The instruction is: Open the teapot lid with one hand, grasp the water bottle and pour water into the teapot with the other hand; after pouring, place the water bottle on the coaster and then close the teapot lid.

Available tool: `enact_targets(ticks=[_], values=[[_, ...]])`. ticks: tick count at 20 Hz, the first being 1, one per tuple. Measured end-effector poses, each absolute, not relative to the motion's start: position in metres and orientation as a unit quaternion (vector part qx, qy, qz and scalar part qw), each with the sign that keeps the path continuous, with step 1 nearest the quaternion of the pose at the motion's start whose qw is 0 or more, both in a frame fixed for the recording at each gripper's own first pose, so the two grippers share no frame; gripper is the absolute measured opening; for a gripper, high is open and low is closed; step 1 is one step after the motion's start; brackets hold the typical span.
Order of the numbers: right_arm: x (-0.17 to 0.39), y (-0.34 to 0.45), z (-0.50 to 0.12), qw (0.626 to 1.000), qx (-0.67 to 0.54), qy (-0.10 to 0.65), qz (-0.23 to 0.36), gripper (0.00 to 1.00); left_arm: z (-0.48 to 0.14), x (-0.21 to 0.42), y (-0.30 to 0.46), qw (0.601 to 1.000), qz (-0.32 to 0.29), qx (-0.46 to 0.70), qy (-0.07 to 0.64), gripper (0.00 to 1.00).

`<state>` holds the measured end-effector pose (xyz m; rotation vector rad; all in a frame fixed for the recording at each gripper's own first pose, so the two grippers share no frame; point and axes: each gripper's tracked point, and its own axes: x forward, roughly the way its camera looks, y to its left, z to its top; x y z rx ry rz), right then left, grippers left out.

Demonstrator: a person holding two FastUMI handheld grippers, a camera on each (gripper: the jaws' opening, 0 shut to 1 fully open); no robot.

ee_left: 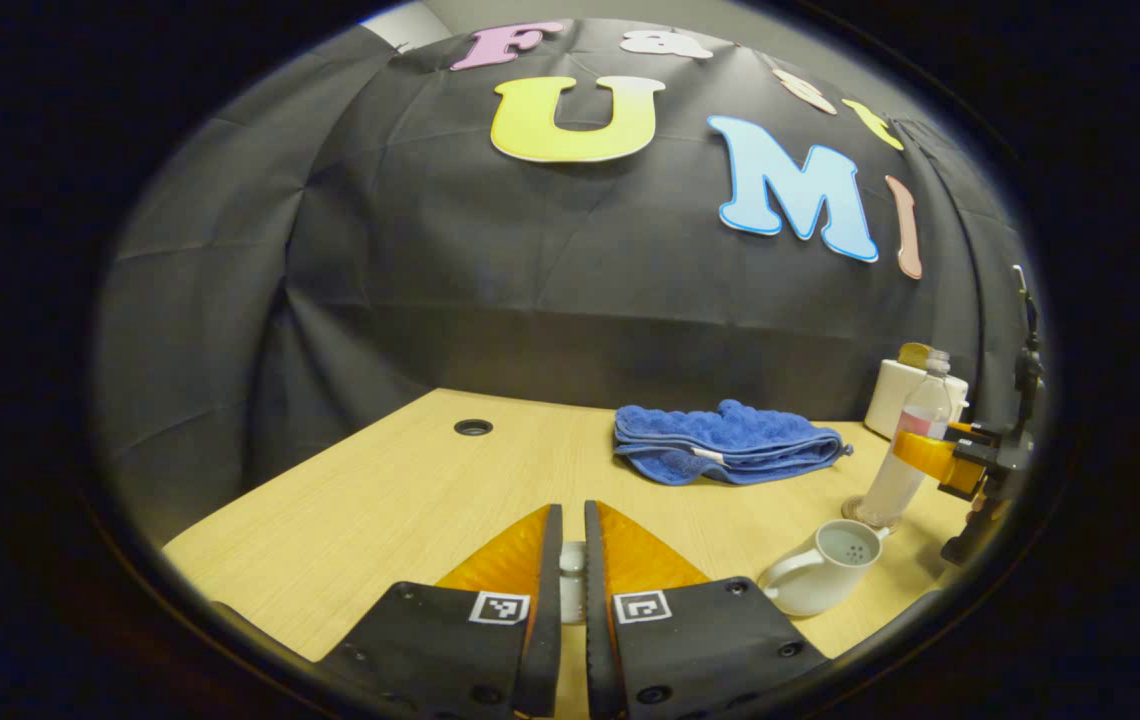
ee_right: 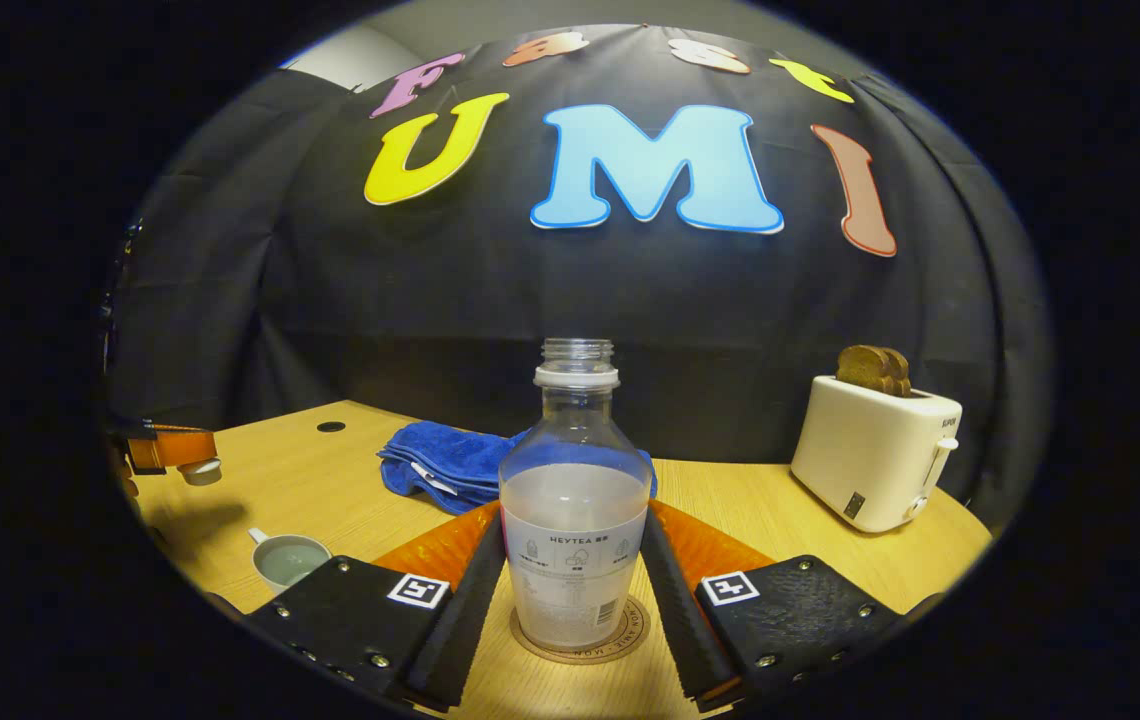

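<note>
Left hand-held gripper (ee_left: 572, 560) nearly closed, pinching the small white teapot lid (ee_left: 573, 578) between its fingers, held up over the table (ee_left: 400, 500). Lid is light, hard, glazed, so slippery; the narrow pinch looks ok but little margin.

Teapot (ee_left: 823, 567) sits open near the table's near edge, right of the left hand-held gripper in the left gripper view; strainer holes visible inside, some water in it judging from the right gripper view. Ceramic, fragile, set lid down gently.

Water bottle (ee_right: 575, 500) stands upright on the round coaster (ee_right: 580, 635), uncapped, about half full. Right hand-held gripper (ee_right: 572, 570) straddles its lower body; fingers look to touch the sides, can't tell if squeezing or letting go. Thin clear plastic, soft walls, light-to-medium weight, sloshes, best held low on the labelled waist.

Blue towel (ee_right: 440, 460) behind, toaster (ee_right: 875, 450) far right.
</note>
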<state>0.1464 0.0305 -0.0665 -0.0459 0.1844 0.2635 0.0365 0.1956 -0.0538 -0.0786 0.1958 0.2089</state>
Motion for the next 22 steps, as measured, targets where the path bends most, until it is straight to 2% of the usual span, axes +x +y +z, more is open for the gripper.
enact_targets(ticks=[7, 10, 22], values=[[0.144, 0.033, -0.067, 0.988, -0.026, 0.081, 0.127, 0.77, -0.056, 0.037, 0.192, 0.989, 0.101, -0.033, 0.101, 0.18], [0.14, 0.033, -0.068, 0.988, -0.031, 0.079, 0.127, 0.8, -0.055, 0.037, 0.191, 0.989, 0.1, -0.031, 0.1, 0.18], [0.124, 0.024, -0.017, 0.995, -0.019, -0.006, 0.098, 0.81, -0.043, 0.035, 0.177, 0.993, 0.081, -0.027, 0.081, 0.18]])
